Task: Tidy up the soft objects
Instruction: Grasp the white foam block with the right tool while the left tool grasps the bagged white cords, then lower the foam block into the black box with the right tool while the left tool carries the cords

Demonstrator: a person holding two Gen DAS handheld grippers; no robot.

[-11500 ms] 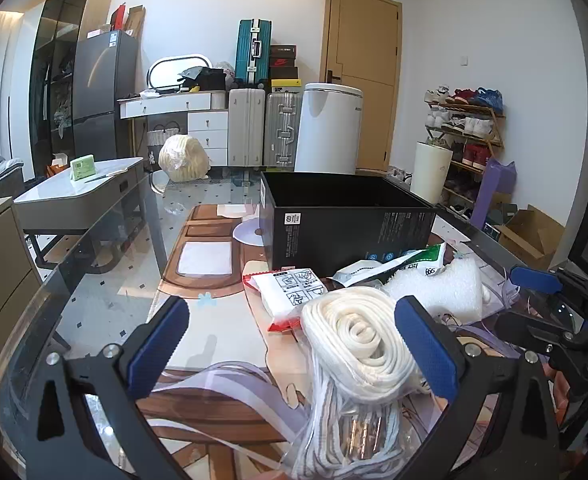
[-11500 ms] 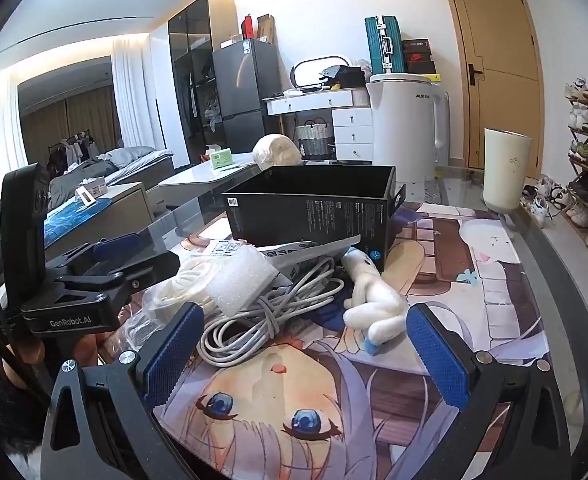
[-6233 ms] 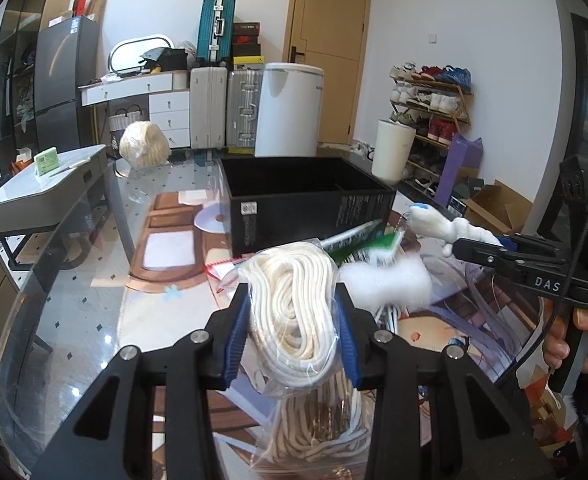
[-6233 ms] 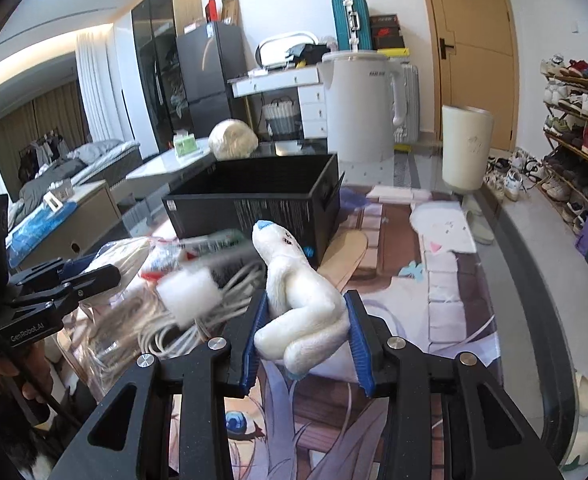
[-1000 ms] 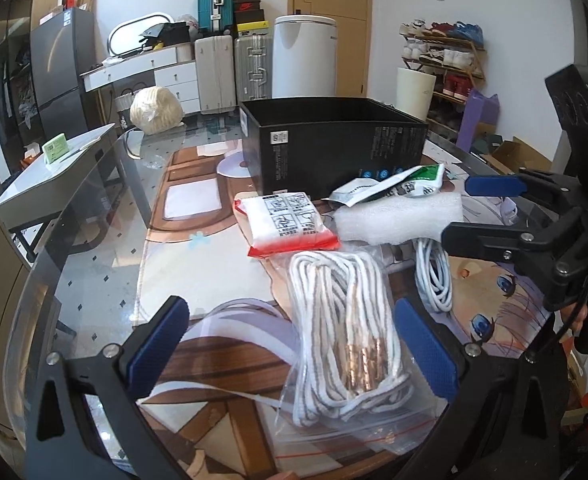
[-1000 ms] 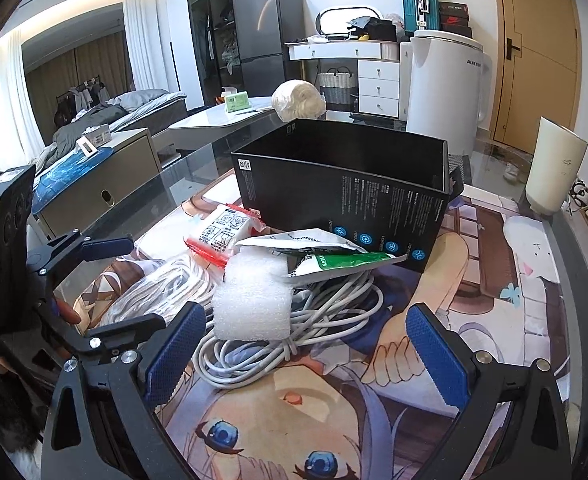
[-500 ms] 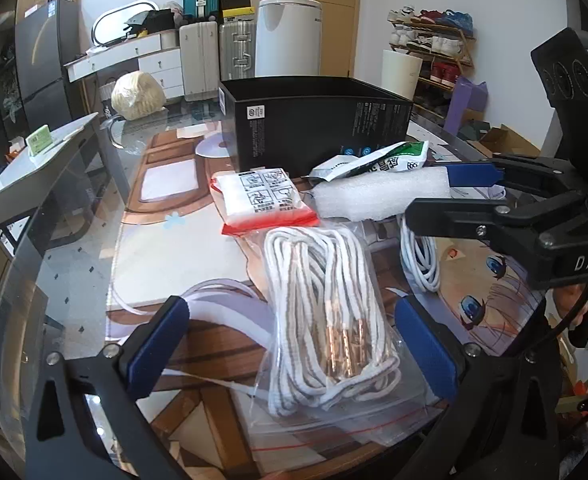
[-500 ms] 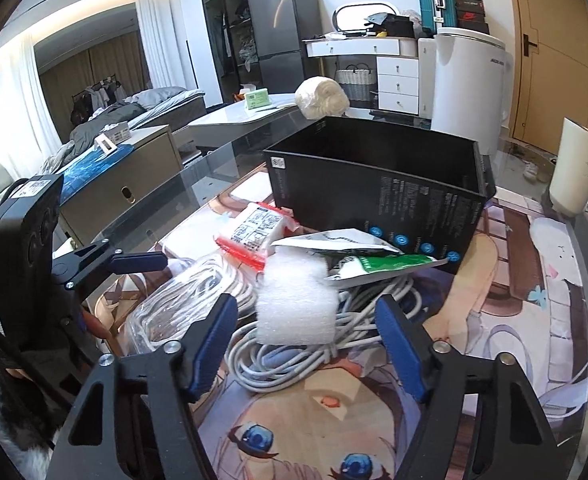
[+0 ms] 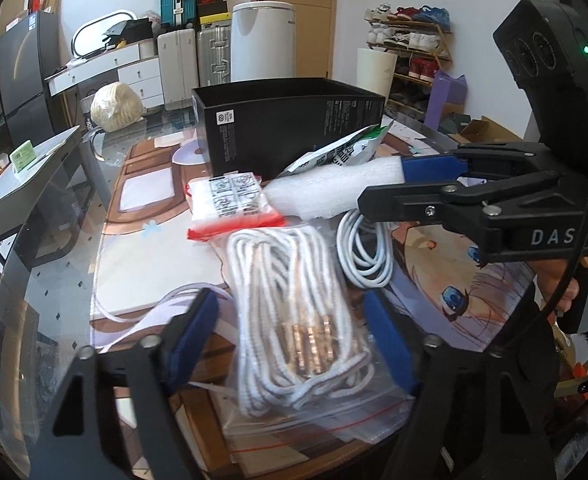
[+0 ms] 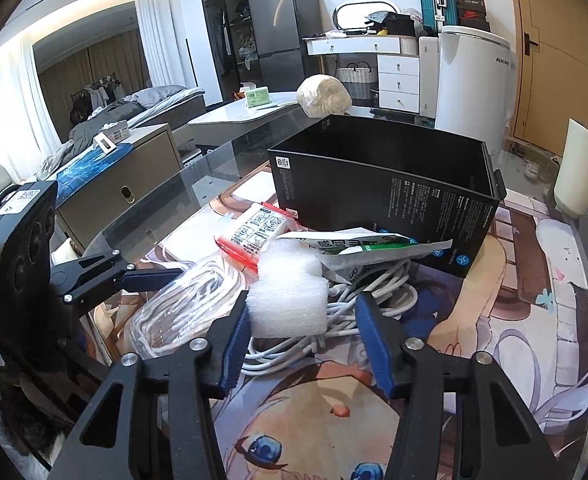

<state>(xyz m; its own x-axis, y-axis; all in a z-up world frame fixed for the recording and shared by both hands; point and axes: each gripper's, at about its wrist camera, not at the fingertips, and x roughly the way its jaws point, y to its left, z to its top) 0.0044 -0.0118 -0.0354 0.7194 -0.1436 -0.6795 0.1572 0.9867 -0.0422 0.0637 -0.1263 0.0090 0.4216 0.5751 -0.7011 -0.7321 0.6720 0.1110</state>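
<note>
Soft items on glass desk (image 9: 46,248), both grippers closing in.

Left gripper (image 9: 294,332): jaws have just been narrowing and stand either side of a clear zip bag of coiled white cord (image 9: 294,304); whether the blue pads press the bag I cannot tell. Right gripper (image 10: 302,336): jaws have just been narrowing around a white foam block (image 10: 290,300); left pad is at the block's edge, right pad stands apart, so no pinch yet. The foam lies on a coil of white cable (image 10: 378,296) atop the printed desk mat (image 10: 534,320). Just beyond: a red-edged packet (image 10: 258,232) and a white-green pouch (image 10: 358,246), both before an open black box (image 10: 378,188) at the desk's middle.
</note>
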